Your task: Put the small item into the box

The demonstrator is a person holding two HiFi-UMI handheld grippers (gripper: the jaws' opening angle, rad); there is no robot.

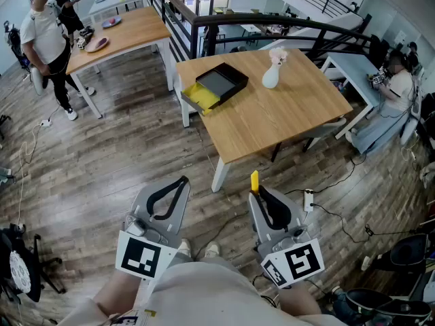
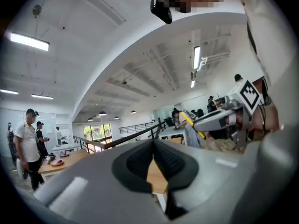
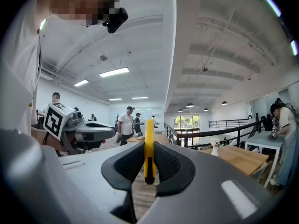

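My right gripper (image 1: 259, 189) is shut on a thin yellow item (image 1: 255, 180) that sticks up past its tips; the right gripper view shows the yellow item (image 3: 149, 148) clamped upright between the black pads. My left gripper (image 1: 183, 180) is shut with nothing in it, its tips meeting in the left gripper view (image 2: 153, 143). Both are held low over the wood floor, short of the table (image 1: 272, 114). A black box (image 1: 219, 83) with an open lid and yellow lining lies at the table's far left part.
A white vase (image 1: 271, 73) with flowers stands right of the box. A second table (image 1: 119, 36) with plates is at the back left, where people stand. A black railing (image 1: 272, 26) runs behind. A seated person (image 1: 397, 94) is at right. Cables lie on the floor.
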